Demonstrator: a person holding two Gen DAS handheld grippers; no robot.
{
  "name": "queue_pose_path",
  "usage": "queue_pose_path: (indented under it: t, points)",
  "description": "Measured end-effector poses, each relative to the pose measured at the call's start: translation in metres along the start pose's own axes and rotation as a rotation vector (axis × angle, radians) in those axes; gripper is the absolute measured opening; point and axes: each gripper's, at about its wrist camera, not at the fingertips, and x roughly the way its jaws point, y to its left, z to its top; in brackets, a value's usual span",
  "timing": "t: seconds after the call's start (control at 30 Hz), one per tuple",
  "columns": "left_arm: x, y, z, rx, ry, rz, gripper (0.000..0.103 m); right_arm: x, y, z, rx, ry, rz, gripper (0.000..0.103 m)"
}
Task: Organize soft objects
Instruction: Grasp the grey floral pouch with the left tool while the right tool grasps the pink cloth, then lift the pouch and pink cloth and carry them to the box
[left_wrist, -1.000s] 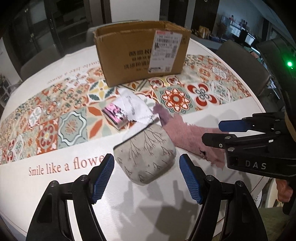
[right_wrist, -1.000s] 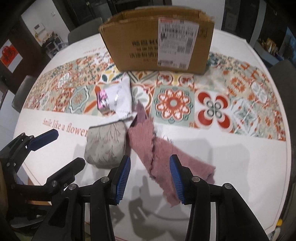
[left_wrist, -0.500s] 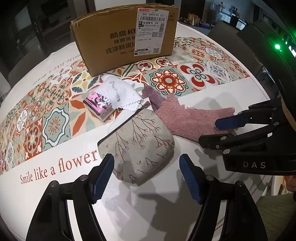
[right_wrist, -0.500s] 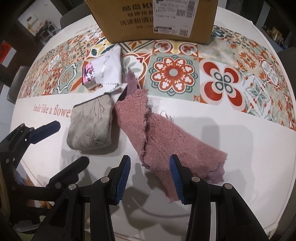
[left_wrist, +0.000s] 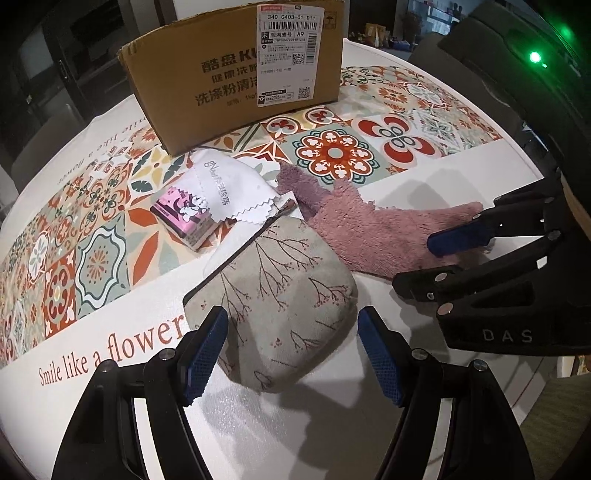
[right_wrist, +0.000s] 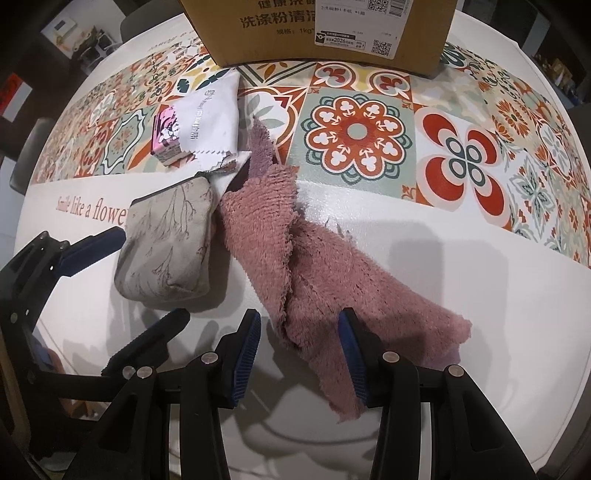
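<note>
Since the pink towel (right_wrist: 314, 258) lies limp and shaggy across the table (right_wrist: 443, 295), with its near end between the spread-apart fingers of your right gripper (right_wrist: 301, 354), pinch a thick fold there or it will likely sag. Your left gripper (left_wrist: 291, 354), fingers also wide apart, straddles the grey pouch (left_wrist: 273, 295): padded, squashy, light, so squeeze its middle

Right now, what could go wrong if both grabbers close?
The pink towel lies crumpled, so the right gripper might pinch only one fold and drag it. The grey pouch touches the towel and may shift with it. The left gripper spans the pouch widely; its fingers might slip off.
</note>
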Motion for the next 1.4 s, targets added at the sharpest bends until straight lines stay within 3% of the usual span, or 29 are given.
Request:
queue_pose_path:
  t: [0.3,0.6,0.63,0.7,0.8,0.97,1.4]
  points:
    - [0.011,0.0,0.004,-0.003,0.007,-0.016,0.07,0.003,0.0,0.005,0.012,-0.011,-0.001,0.045]
    - [0.01,0.002,0.004,-0.042,0.0,-0.068,0.044,0.003,-0.001,0.004,0.027,-0.034,0.011,0.044]
    - [0.008,0.001,0.003,-0.043,-0.006,-0.074,0.04,0.002,-0.003,0.004,0.03,-0.037,0.013,0.043]
    - [0.006,0.001,0.003,-0.049,-0.016,-0.081,0.034,0.0,-0.005,0.002,0.038,-0.045,0.012,0.028]
    - [0.002,0.002,0.003,-0.063,-0.027,-0.093,0.026,-0.001,-0.008,0.001,0.042,-0.053,0.02,0.02]
    - [-0.008,0.006,0.003,-0.082,-0.06,-0.099,0.015,-0.005,-0.004,-0.001,0.035,-0.067,0.039,0.014]
    - [-0.039,0.015,0.007,-0.131,-0.141,-0.111,0.012,-0.034,0.006,-0.001,0.013,-0.155,0.079,0.01]
